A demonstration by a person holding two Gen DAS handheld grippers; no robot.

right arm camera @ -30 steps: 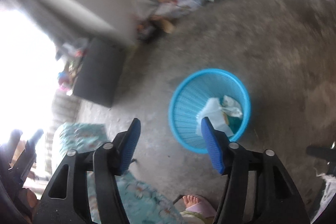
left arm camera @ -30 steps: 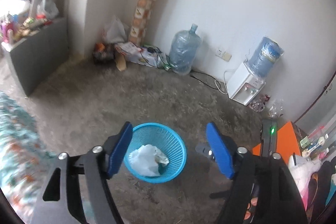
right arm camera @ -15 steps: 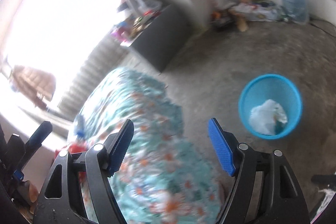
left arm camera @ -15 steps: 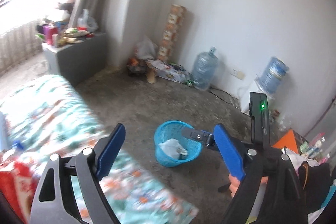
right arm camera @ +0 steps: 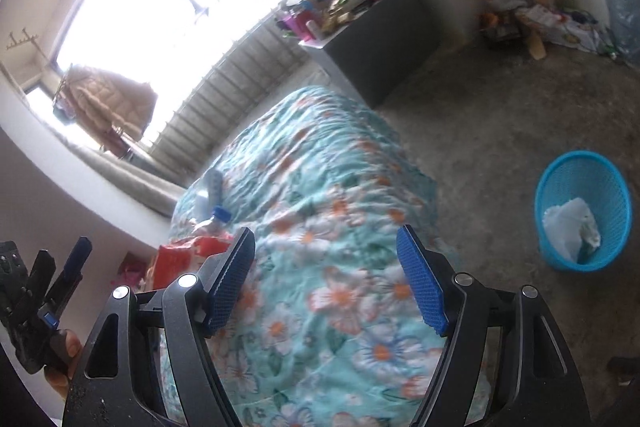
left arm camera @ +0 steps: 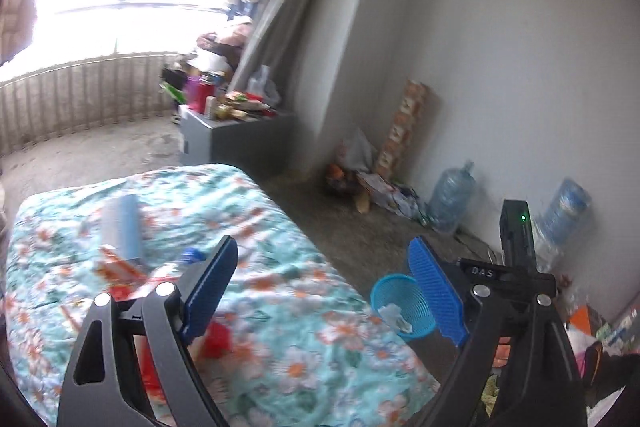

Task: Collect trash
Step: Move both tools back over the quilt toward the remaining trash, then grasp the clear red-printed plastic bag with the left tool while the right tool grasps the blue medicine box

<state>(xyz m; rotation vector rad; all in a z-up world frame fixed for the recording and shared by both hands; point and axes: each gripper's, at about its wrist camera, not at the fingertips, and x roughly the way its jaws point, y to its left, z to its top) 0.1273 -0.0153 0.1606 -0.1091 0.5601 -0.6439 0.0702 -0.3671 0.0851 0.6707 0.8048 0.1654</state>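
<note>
A blue mesh trash basket (right arm camera: pixel 584 211) stands on the floor right of the bed, with white crumpled trash (right arm camera: pixel 572 223) inside; it also shows in the left wrist view (left arm camera: pixel 400 301). On the floral bed cover (left arm camera: pixel 288 339) lie a red wrapper (left arm camera: pixel 120 275), a plastic bottle with a blue cap (left arm camera: pixel 188 255) and a pale blue box (left arm camera: pixel 120 227). My left gripper (left arm camera: pixel 324 291) is open and empty above the bed. My right gripper (right arm camera: pixel 324 279) is open and empty above the bed; the wrapper (right arm camera: pixel 180 259) and bottle (right arm camera: pixel 218 217) lie to its left.
A grey cabinet (left arm camera: pixel 236 143) loaded with clutter stands beyond the bed by the window. Bags, boxes and water jugs (left arm camera: pixel 450 203) line the far wall. The left gripper's body (right arm camera: pixel 36 291) shows at the right view's left edge.
Both grippers have swung away from the basket and back over the bed. The bed and the items on it have come into view, and the basket now sits off to the right.
</note>
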